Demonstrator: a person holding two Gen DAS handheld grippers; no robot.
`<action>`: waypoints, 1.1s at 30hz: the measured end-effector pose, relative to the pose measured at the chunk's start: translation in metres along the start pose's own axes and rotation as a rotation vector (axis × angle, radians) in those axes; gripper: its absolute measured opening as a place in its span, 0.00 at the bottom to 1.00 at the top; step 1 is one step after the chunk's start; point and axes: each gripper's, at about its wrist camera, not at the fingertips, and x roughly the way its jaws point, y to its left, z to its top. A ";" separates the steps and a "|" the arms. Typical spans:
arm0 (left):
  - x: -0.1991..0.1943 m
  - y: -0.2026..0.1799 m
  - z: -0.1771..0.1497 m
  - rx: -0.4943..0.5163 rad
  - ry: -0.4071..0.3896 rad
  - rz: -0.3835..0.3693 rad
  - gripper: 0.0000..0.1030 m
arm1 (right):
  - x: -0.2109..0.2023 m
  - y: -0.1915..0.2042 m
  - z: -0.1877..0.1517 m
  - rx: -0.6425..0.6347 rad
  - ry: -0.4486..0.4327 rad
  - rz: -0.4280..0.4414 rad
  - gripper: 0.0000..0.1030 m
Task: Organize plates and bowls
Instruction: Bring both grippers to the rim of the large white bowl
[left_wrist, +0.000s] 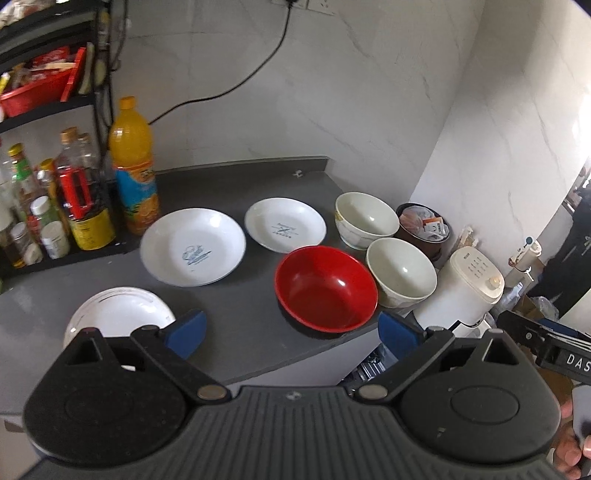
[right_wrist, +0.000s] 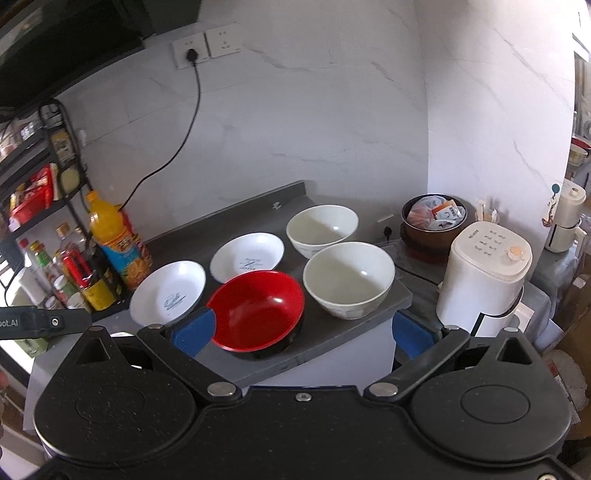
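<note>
On the grey counter (left_wrist: 236, 343) lie a large white plate with a blue mark (left_wrist: 192, 252), a smaller white plate (left_wrist: 285, 224) and a gold-rimmed white plate (left_wrist: 118, 317) nearest my left side. A red bowl (left_wrist: 325, 287) (right_wrist: 258, 308) sits at the front edge, with two cream bowls (left_wrist: 400, 271) (left_wrist: 365, 218) to its right. My left gripper (left_wrist: 291, 334) hangs open above the front edge, its left pad over the gold-rimmed plate. My right gripper (right_wrist: 303, 328) is open too, held before the red bowl. Both hold nothing.
An orange juice bottle (left_wrist: 135, 166) and a black rack with bottles and jars (left_wrist: 55, 206) stand at the left. A white appliance (right_wrist: 484, 275) and a brown pot of packets (right_wrist: 434, 218) sit right of the counter. A black cable (right_wrist: 184, 136) hangs down the wall.
</note>
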 end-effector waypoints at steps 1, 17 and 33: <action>0.007 -0.001 0.004 0.008 0.003 -0.004 0.96 | 0.005 -0.001 0.001 0.002 0.004 -0.010 0.98; 0.131 -0.013 0.048 0.095 0.084 -0.101 0.73 | 0.112 0.006 0.014 0.049 0.076 -0.133 0.50; 0.198 -0.033 0.068 0.108 0.163 -0.122 0.54 | 0.170 -0.005 0.026 0.029 0.143 -0.188 0.32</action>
